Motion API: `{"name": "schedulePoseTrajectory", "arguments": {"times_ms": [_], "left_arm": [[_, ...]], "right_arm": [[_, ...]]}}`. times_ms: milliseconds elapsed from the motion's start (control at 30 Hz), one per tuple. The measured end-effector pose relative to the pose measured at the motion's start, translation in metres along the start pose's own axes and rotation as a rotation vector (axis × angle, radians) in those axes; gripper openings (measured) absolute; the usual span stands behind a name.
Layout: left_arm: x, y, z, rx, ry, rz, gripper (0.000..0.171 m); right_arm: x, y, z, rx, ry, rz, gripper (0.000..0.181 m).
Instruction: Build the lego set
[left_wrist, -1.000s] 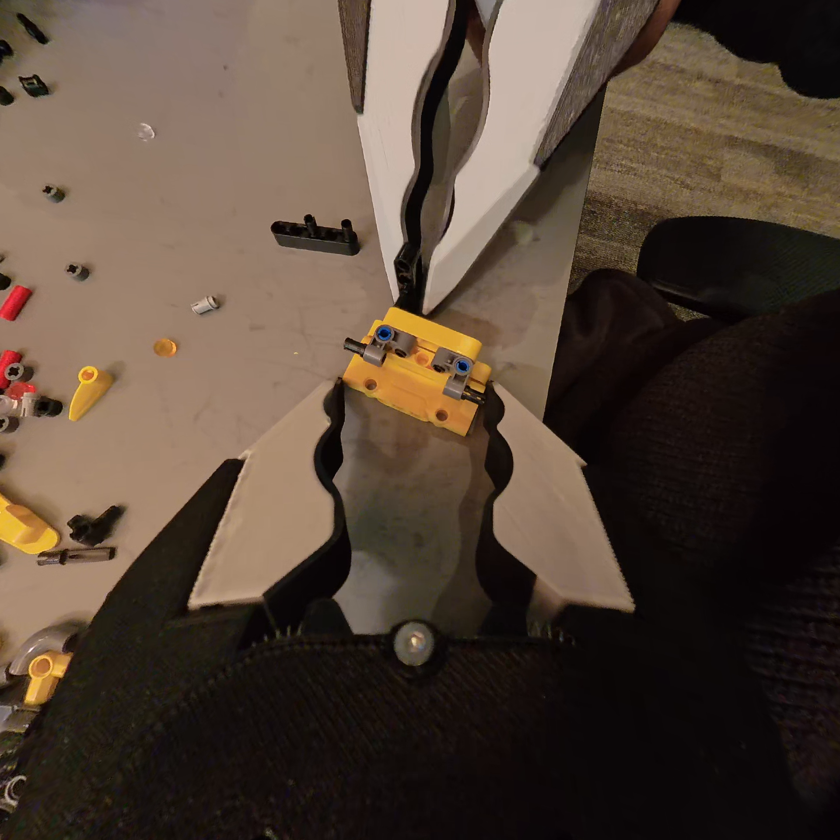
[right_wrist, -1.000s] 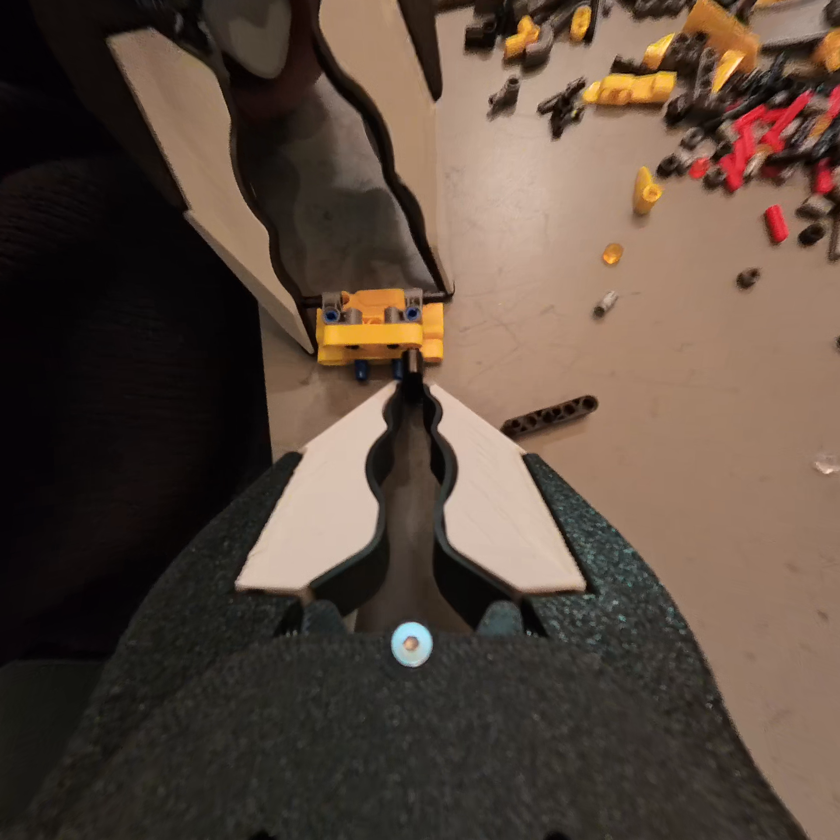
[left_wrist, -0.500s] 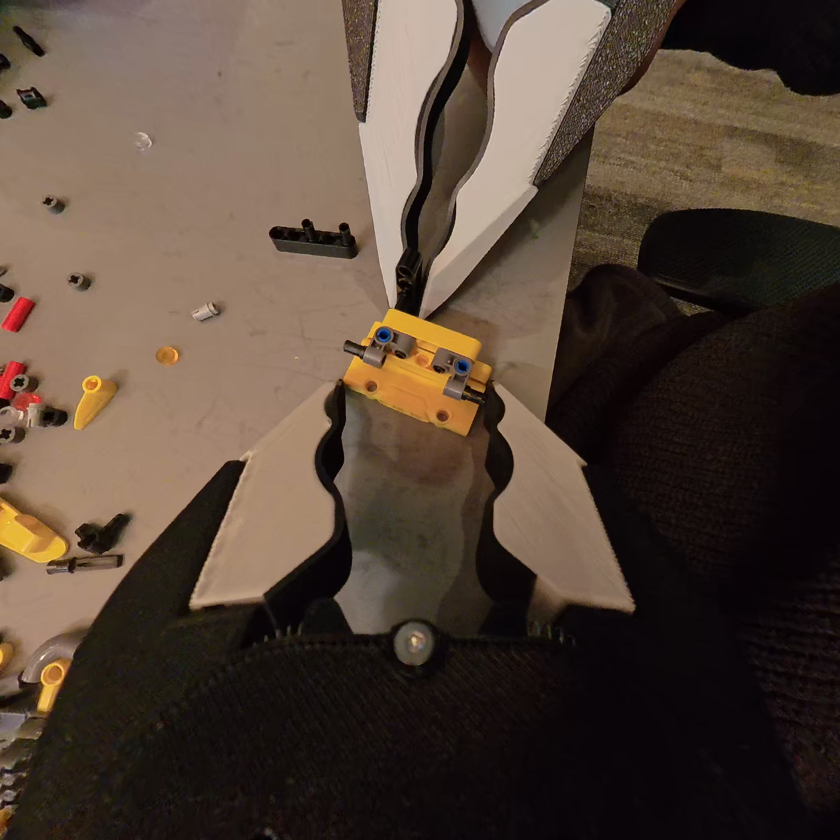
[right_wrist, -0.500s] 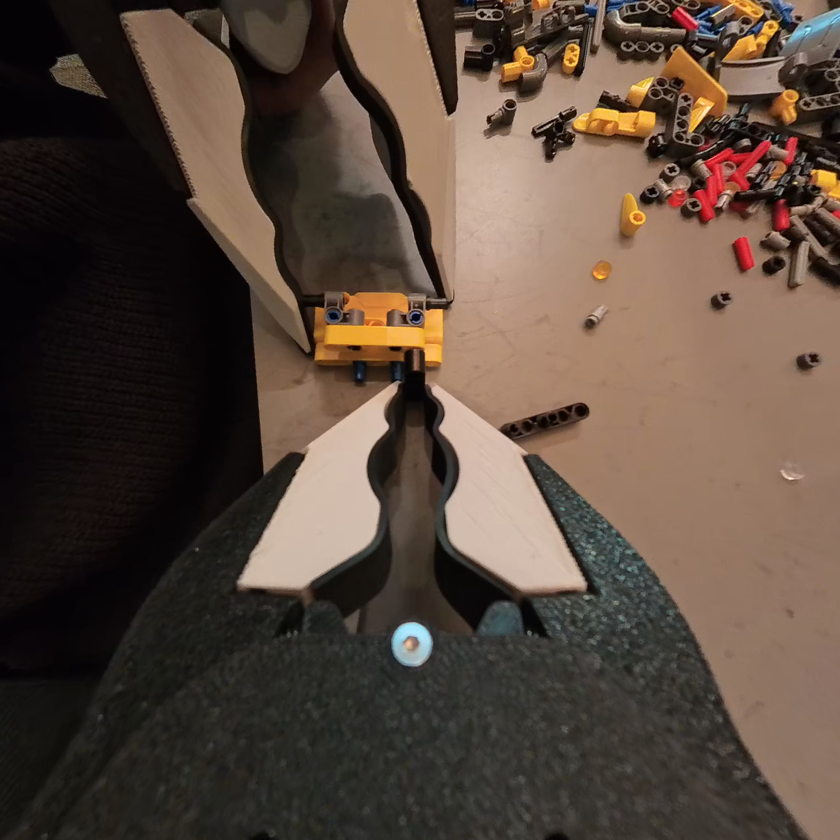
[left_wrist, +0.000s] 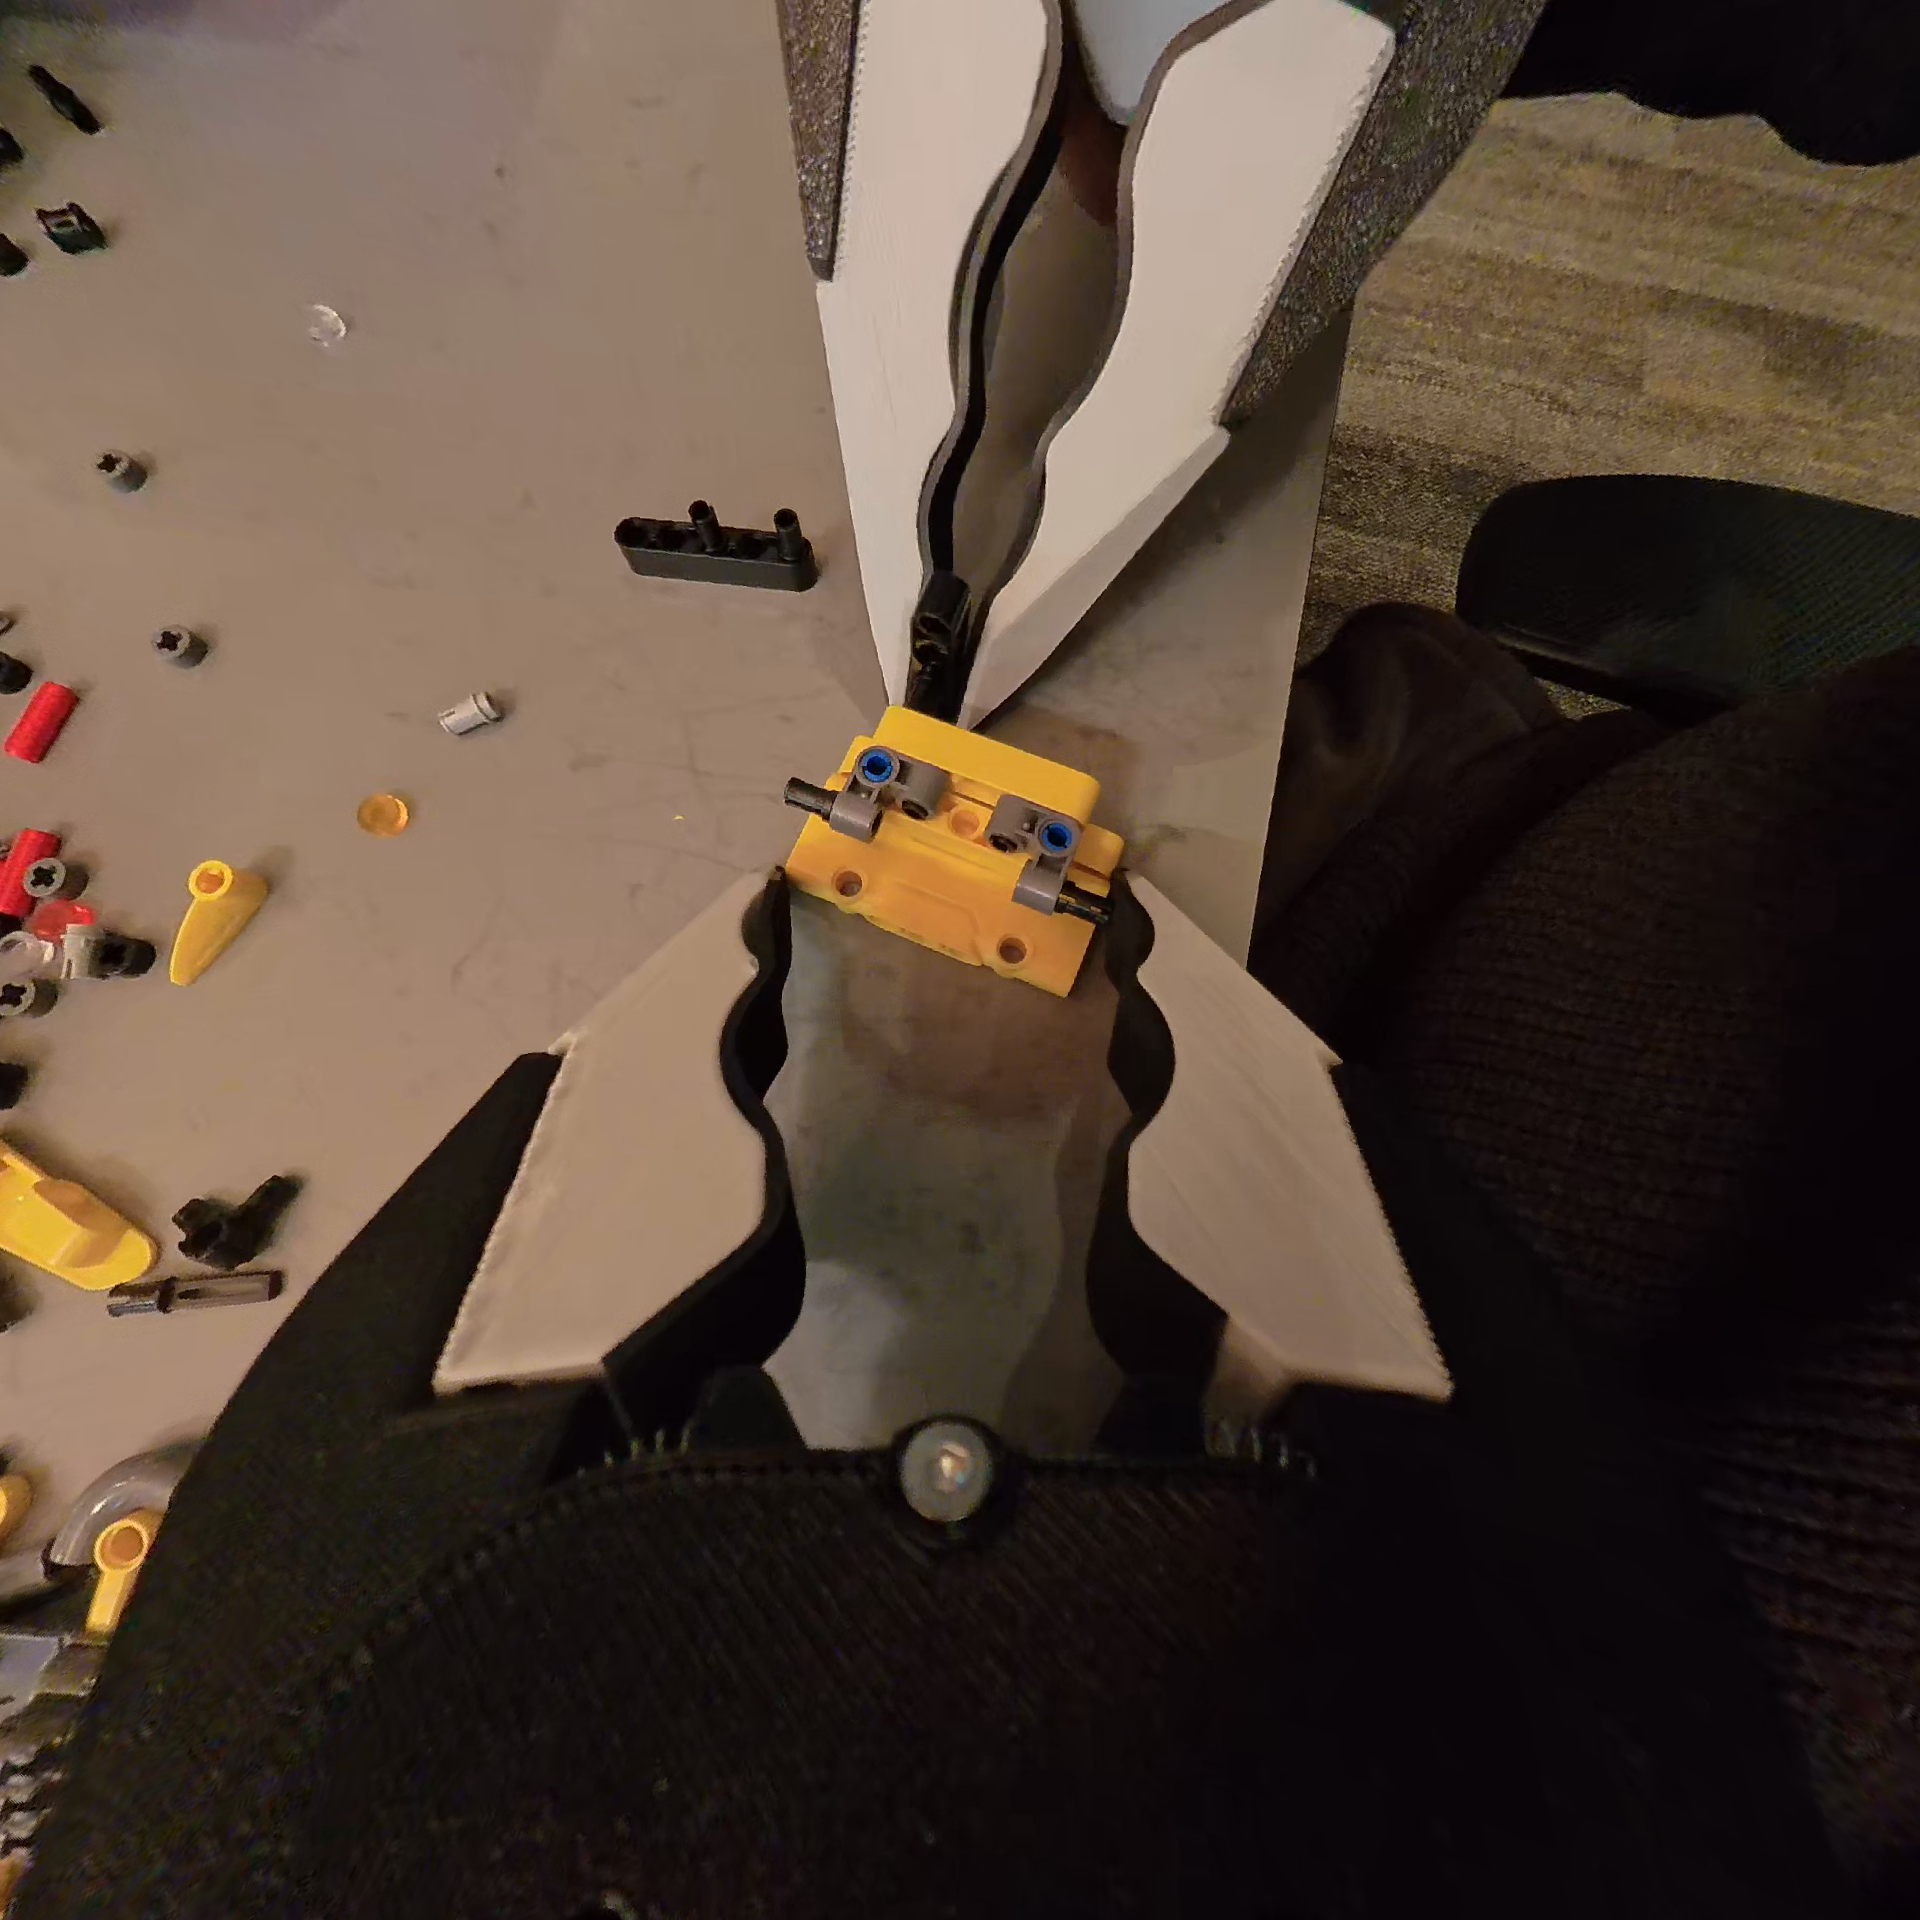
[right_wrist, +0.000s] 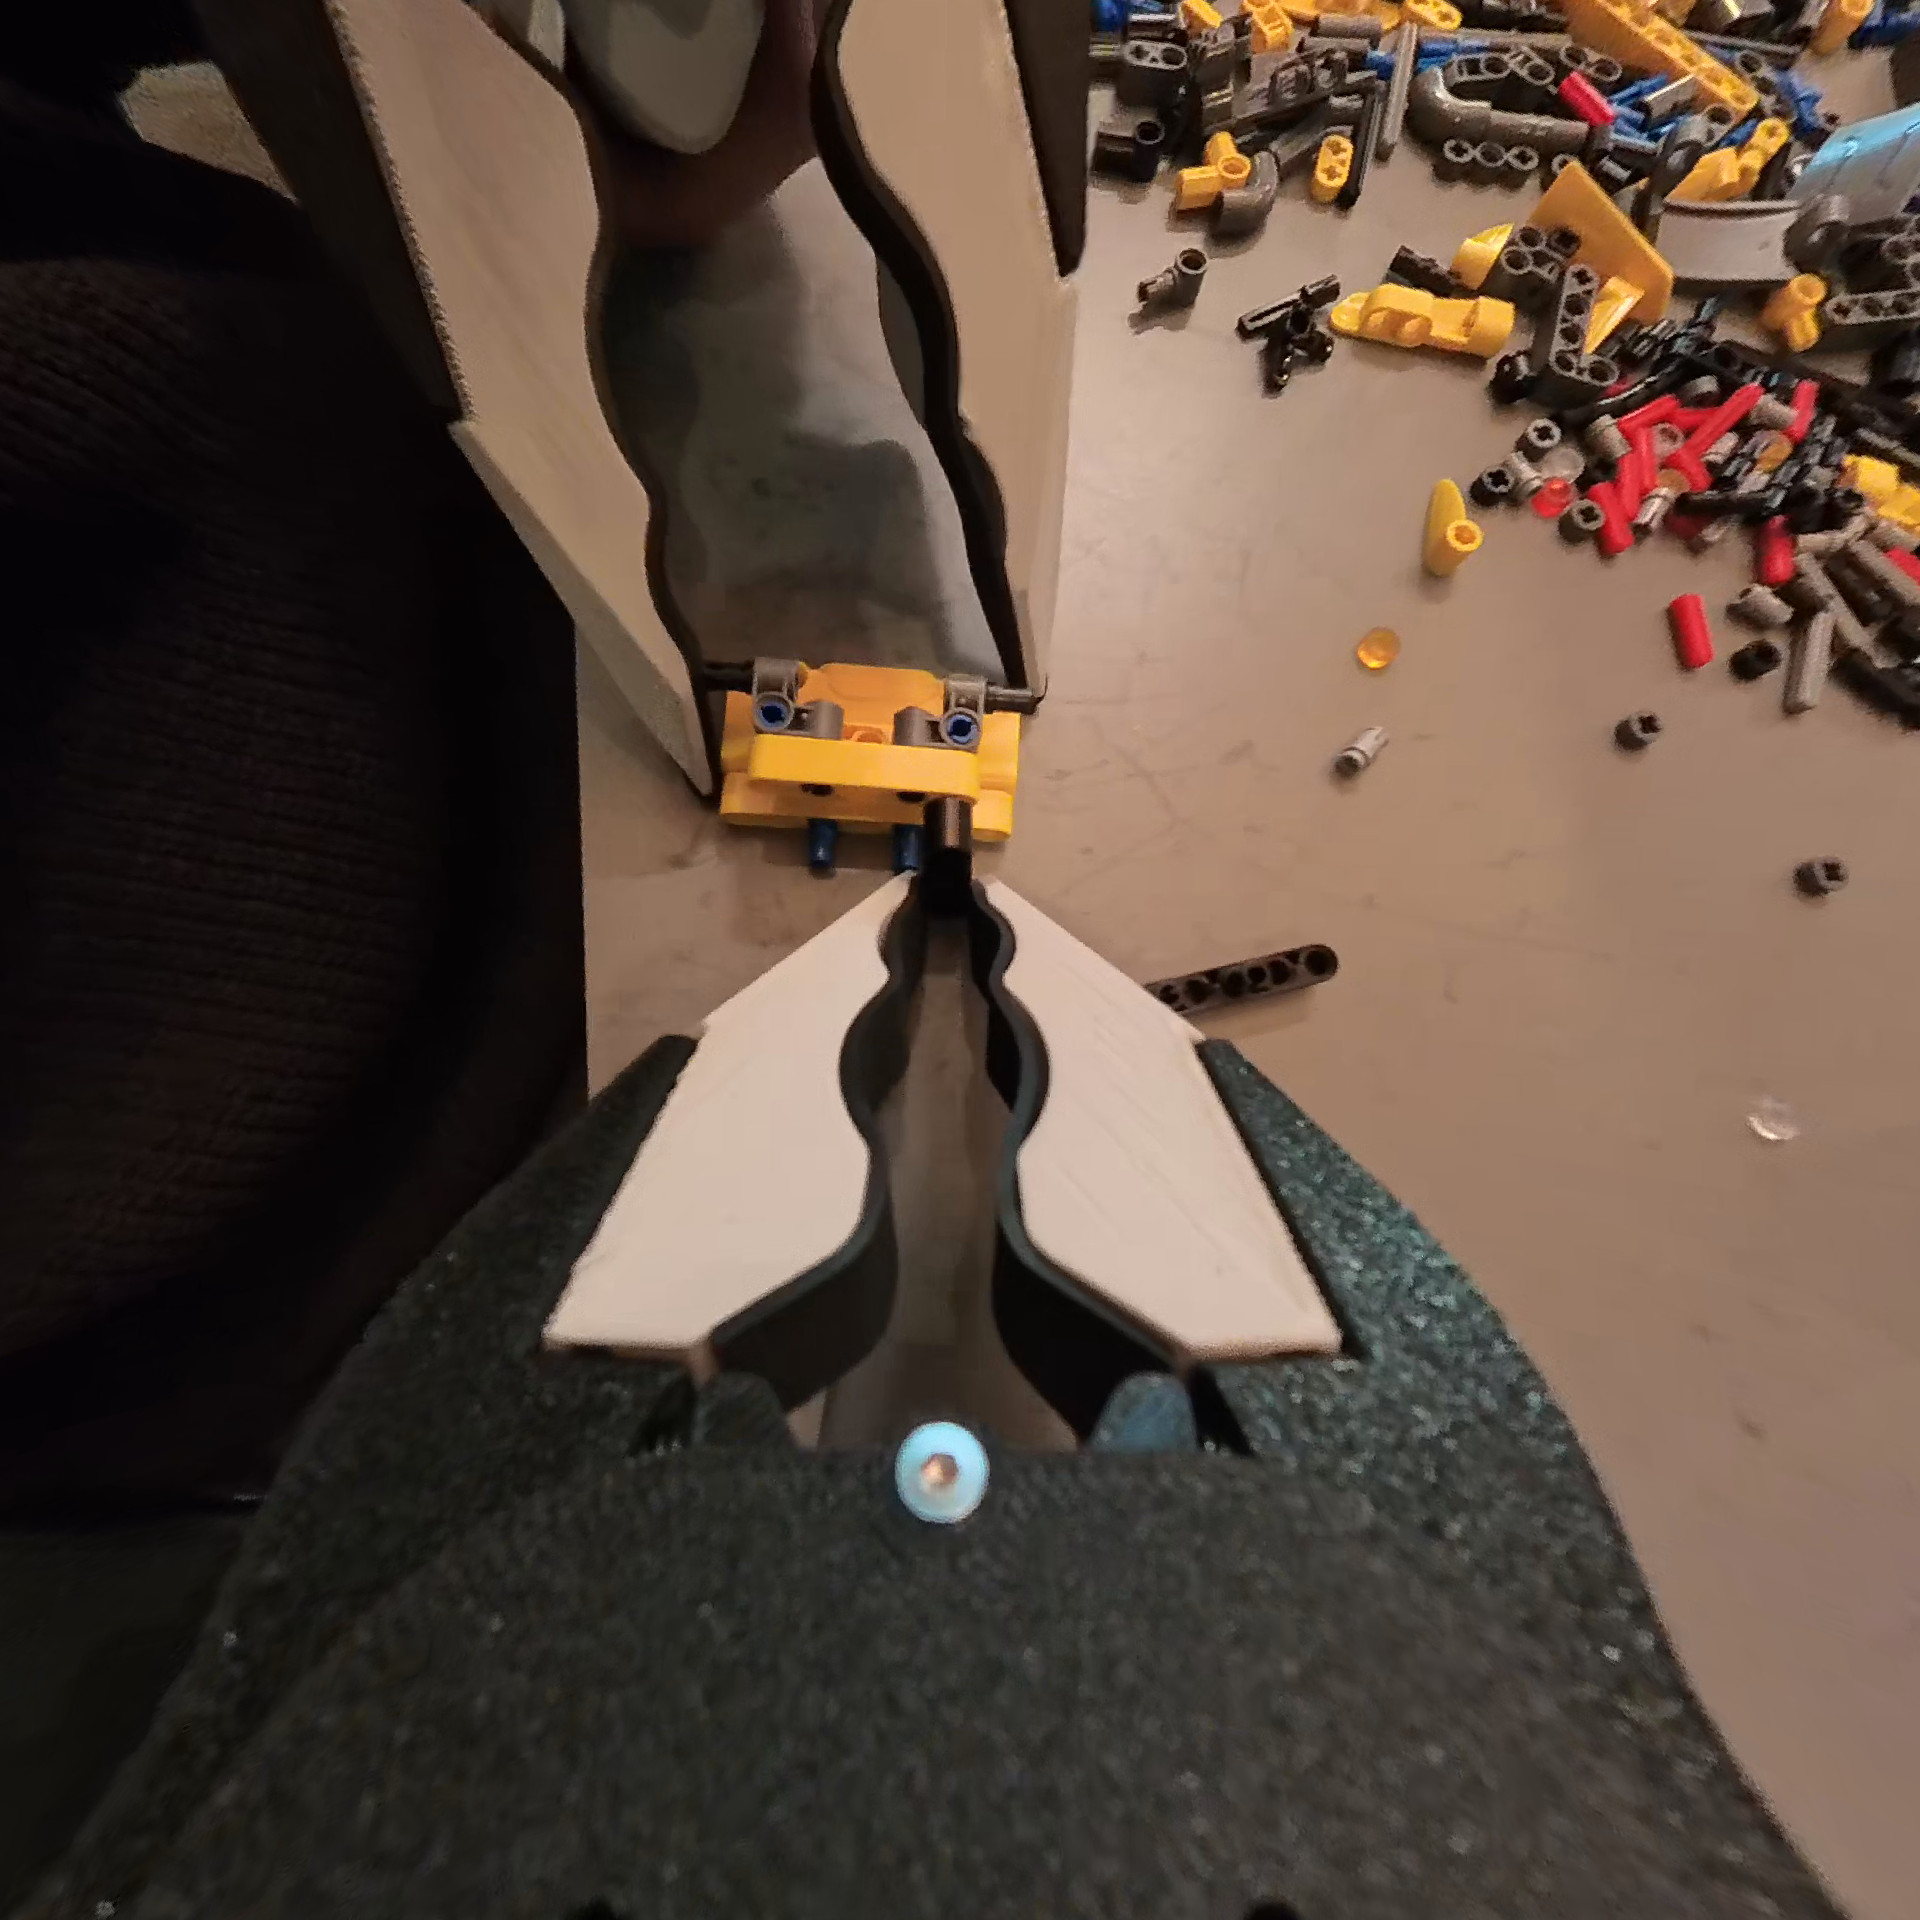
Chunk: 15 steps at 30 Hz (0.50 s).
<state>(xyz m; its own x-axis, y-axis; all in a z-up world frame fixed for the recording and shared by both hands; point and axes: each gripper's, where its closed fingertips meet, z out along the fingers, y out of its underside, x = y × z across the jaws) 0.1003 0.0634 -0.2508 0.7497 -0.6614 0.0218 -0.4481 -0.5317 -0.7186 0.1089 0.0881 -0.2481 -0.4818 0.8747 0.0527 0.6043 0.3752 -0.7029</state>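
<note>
The left gripper (left_wrist: 940, 899) is clamped across the width of a yellow block assembly (left_wrist: 951, 868), its fingertips pressing the black pins that stick out of the grey connectors on each side. The block sits at the near edge of the grey table (left_wrist: 416, 416), low enough to seem to rest on it, which would brace it against a push from the far side.

Facing it, the right gripper (right_wrist: 943, 883) is pinched nearly shut on a small black connector (right_wrist: 945, 831), whose free end touches the block's side beside two blue pins (right_wrist: 862, 847). Gripped by its tail, the connector points straight at the block.

Beyond, a black beam (right_wrist: 1242, 977) lies just beside the right gripper. Farther off, loose pieces are scattered apart: a grey bush (left_wrist: 470, 715), an orange stud (left_wrist: 383, 812), a yellow cone (left_wrist: 213, 920). A dense pile of parts (right_wrist: 1662, 312) fills the far corner.
</note>
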Motion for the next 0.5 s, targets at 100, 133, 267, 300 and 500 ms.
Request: {"name": "schedulePoseTrajectory", "arguments": {"times_ms": [100,133,267,300,500], "left_arm": [[0.0000,0.0000,0.0000,0.000,-0.001,0.001,0.059],[0.0000,0.0002,0.0000,-0.001,-0.001,0.001,0.059],[0.0000,0.0002,0.0000,-0.001,0.001,0.003,0.059],[-0.0001,0.0002,0.0000,-0.001,0.001,0.003,0.059],[-0.0003,0.0001,-0.0001,-0.001,0.000,0.003,0.059]], "right_arm": [[0.0000,-0.0002,0.0002,0.006,-0.026,0.007,0.006],[0.0000,-0.0003,0.0002,0.005,-0.035,0.014,0.006],[0.0001,-0.0004,0.0004,0.012,-0.069,0.039,0.006],[0.0001,-0.0005,0.0004,0.011,-0.068,0.034,0.005],[0.0013,-0.0008,0.0009,0.001,-0.012,-0.070,0.006]]}}
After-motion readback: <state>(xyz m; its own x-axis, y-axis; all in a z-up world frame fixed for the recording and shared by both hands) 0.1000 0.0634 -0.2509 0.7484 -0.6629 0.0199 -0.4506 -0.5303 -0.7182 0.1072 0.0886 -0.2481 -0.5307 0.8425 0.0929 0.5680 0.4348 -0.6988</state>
